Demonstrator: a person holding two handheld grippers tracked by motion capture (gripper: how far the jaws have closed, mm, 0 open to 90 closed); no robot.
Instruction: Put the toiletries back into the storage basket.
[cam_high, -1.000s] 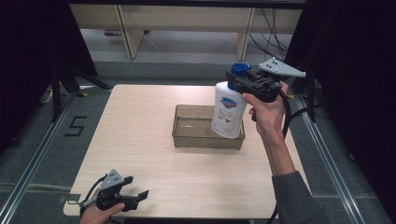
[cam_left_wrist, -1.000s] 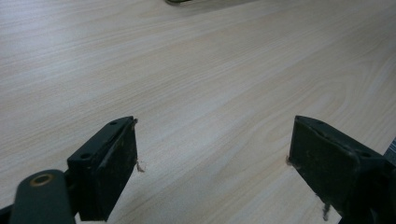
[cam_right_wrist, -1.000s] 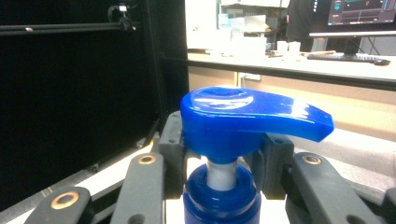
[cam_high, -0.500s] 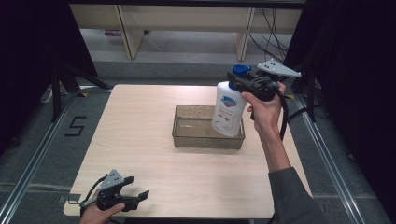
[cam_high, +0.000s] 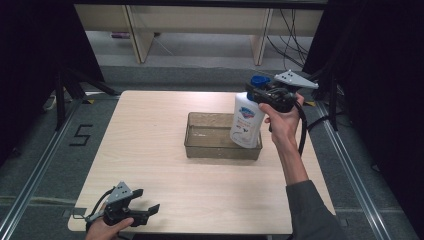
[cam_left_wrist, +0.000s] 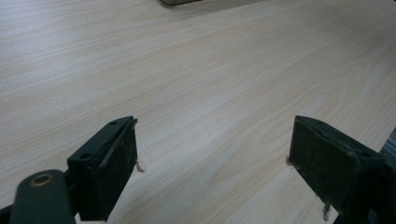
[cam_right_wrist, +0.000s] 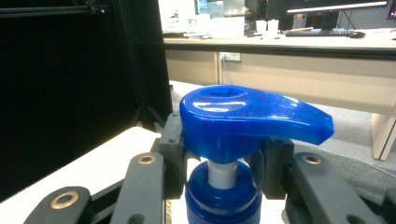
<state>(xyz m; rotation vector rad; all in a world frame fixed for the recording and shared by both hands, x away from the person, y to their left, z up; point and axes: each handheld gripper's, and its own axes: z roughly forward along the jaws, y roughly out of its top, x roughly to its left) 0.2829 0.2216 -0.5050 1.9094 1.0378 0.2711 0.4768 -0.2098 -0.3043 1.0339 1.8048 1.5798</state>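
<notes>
My right gripper (cam_high: 258, 95) sits right of centre in the upper half of the high view, and its jaws are clamped on the neck of a white pump bottle (cam_high: 246, 120). In the right gripper view the two black jaws rise from the bottom edge and press in on either side of the bottle's neck, just under the blue pump head (cam_right_wrist: 247, 119), whose spout points to the right of that frame. The bottle hangs a little tilted, its top leaning right in the high view, with its base low over the right end of a clear rectangular tray (cam_high: 200, 148); I cannot tell whether the base touches the tray floor. The tray lies in the middle of the light wooden table (cam_high: 150, 125), a little right of its centre.

My left gripper (cam_high: 142, 212) rests at the lower left of the high view, near the table's front edge and well apart from the tray and the bottle. Its jaws stand wide apart with nothing between them: in the left gripper view the two pads (cam_left_wrist: 116, 163) frame bare wood grain, and a corner of the tray peeks in at the top edge.

My right hand (cam_high: 282, 125) wraps the grip just right of the bottle, with the cable (cam_high: 301, 130) looping down beside it.
</notes>
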